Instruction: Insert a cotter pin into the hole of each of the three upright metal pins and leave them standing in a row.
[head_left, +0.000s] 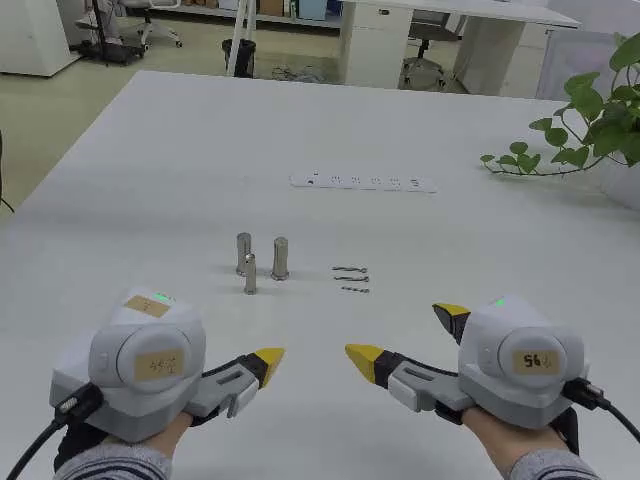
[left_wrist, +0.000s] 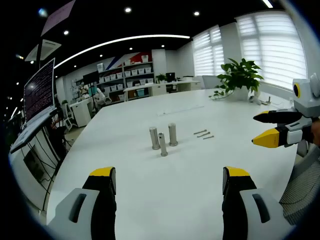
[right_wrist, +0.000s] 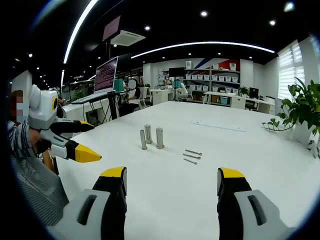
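Three upright metal pins stand in a tight cluster on the white table, not in a line. To their right lie three small cotter pins, side by side and loose. My left gripper is open near the table's front edge, left of centre, with nothing between its yellow-tipped jaws. My right gripper is also open and empty, at the front right. Both grippers sit well short of the pins.
A white power strip lies across the table beyond the pins. A potted green plant stands at the right edge. The white table is wide and bare around the parts. Office desks and chairs stand behind.
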